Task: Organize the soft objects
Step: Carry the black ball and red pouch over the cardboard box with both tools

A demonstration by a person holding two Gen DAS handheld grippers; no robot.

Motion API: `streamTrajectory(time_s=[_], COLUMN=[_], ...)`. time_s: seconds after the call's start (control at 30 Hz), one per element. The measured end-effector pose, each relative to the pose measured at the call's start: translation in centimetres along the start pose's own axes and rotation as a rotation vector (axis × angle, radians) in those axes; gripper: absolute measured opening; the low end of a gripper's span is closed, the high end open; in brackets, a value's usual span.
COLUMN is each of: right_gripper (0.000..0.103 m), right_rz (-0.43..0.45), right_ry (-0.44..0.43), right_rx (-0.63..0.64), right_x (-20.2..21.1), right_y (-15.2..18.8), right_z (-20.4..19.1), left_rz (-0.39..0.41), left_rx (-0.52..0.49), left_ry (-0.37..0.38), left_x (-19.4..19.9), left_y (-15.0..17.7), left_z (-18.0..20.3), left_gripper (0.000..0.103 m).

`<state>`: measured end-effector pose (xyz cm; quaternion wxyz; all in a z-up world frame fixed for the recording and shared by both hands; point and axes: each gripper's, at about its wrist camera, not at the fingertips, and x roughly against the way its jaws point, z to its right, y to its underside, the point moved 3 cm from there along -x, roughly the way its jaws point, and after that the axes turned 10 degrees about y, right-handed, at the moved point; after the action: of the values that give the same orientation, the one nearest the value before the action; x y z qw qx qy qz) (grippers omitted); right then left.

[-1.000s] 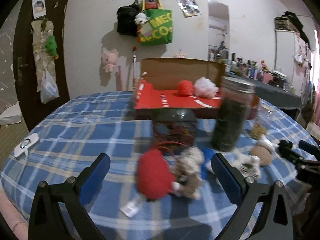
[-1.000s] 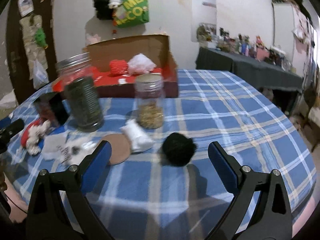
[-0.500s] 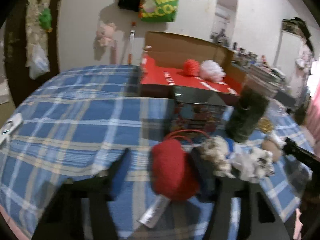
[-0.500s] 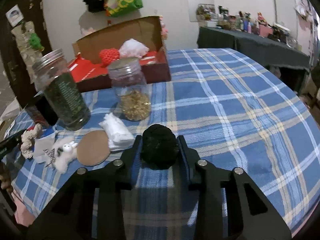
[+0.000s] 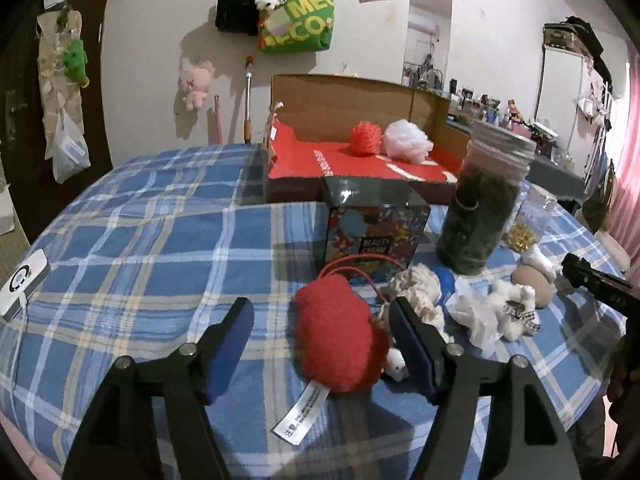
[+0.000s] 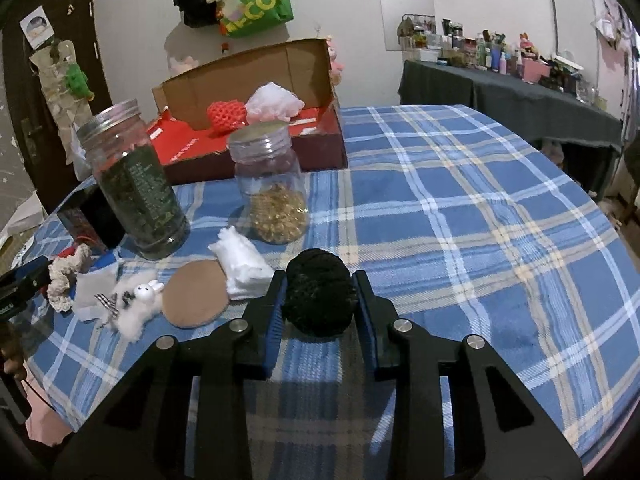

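Right tool (image 6: 319, 300) pinches fuzzy black pompom (image 6: 318, 292); left tool (image 5: 322, 332), reopening, straddles red plush (image 5: 340, 332).

- Two jars: a tall jar (image 6: 136, 184) of dark green contents and a shorter jar (image 6: 272, 184) of golden pieces.
- Three pom-poms: a red one (image 5: 366, 138) and a white one (image 5: 406, 144) in the red box (image 5: 352, 168) at the tabletop's far edge, and a black one (image 6: 318, 294).
- One red plush (image 5: 340, 344).
- One small printed box (image 5: 376, 228).
- One brown disc (image 6: 196, 294).
- One small white rabbit toy (image 6: 144, 294).
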<state>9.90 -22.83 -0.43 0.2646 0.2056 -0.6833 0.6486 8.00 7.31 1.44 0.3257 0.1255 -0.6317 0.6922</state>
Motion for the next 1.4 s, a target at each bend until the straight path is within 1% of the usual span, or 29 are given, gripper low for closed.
streamTrajectory(time_s=[0.03,0.07,0.1,0.13,0.23,0.3,0.33,0.37,0.4,0.43,0.47,0.53,0.63,0.8,0.87,0.93,1.0,1.07,1.13,1.2,1.37,1.4], right_gripper=[0.033,0.042,0.057,0.062,0.063,0.063,0.062,0.045,0.027,0.027,0.027,0.027,0.027,0.027,0.027,0.027,0.027,0.027,0.027,0.027,0.027,0.027], right_rz=[-0.005,-0.011,-0.014,-0.010,0.017,0.028,0.030,0.028,0.018,0.007,0.009,0.040,0.107,0.189,0.221,0.235,0.240,0.234,0.210,0.179,0.098,0.091], right_ry=[0.001,0.006,0.011,0.009,0.023,0.018,0.015,0.010,-0.004,-0.018,-0.022,-0.039,-0.057,-0.118,-0.139,-0.167,-0.197,-0.217,-0.234,-0.247,-0.269,-0.271], right_rx=[0.001,0.001,-0.004,-0.008,-0.009,-0.004,-0.001,0.006,0.013,0.013,0.012,0.007,0.031,0.054,0.067,0.075,0.079,0.086,0.094,0.100,0.109,0.114], right_x=[-0.1,-0.2,-0.3,-0.2,0.1,0.1,0.1,0.0,-0.2,-0.3,-0.2,0.7,2.6,5.2,6.2,6.8,7.2,7.1,6.5,5.7,3.5,3.4], right_y=[0.0,0.1,0.1,0.1,0.0,-0.1,-0.1,-0.1,0.0,0.1,0.1,-0.3,-1.3,-3.1,-3.8,-4.2,-4.4,-4.2,-3.5,-2.8,-1.1,-0.8], right_z=[0.0,0.1,0.2,0.3,0.5,0.5,0.4,0.3,0.2,0.1,0.1,0.0,-0.9,-2.7,-3.5,-4.1,-4.8,-5.5,-6.1,-6.8,-7.9,-7.9], left_rz=[-0.005,-0.010,-0.015,-0.020,-0.036,-0.042,-0.045,-0.049,-0.051,-0.054,-0.054,-0.052,-0.007,0.089,0.127,0.156,0.177,0.169,0.141,0.087,-0.023,-0.036], left_rx=[0.005,0.014,0.024,0.031,0.057,0.062,0.060,0.057,0.053,0.050,0.053,0.039,0.017,-0.049,-0.072,-0.090,-0.104,-0.116,-0.119,-0.114,-0.099,-0.095], left_ry=[0.004,0.005,0.008,0.013,0.030,0.033,0.035,0.046,0.071,0.106,0.110,0.104,0.111,0.125,0.139,0.160,0.199,0.239,0.266,0.299,0.334,0.335], left_x=[0.0,-0.1,-0.3,-0.3,-0.7,-0.9,-1.1,-1.2,-1.3,-1.3,-1.2,-1.1,0.3,3.1,4.2,5.0,5.6,5.4,4.6,3.0,-0.6,-1.1], left_y=[-0.1,0.0,0.1,0.1,0.2,0.2,0.1,0.2,0.2,0.2,0.2,-0.1,-1.3,-3.8,-4.9,-5.8,-6.4,-6.5,-5.9,-4.8,-2.4,-2.2], left_z=[-0.2,-0.4,-0.6,-0.7,-1.1,-1.2,-1.1,-1.0,-0.9,-0.7,-0.6,-0.3,0.2,2.1,3.0,3.9,5.0,6.0,6.9,7.9,9.2,9.3], left_gripper=[0.073,0.074,0.076,0.077,0.077,0.077,0.071,0.062,0.046,0.046,0.046,0.044,0.044,0.044,0.044,0.044,0.044,0.044,0.044,0.044,0.044,0.044])
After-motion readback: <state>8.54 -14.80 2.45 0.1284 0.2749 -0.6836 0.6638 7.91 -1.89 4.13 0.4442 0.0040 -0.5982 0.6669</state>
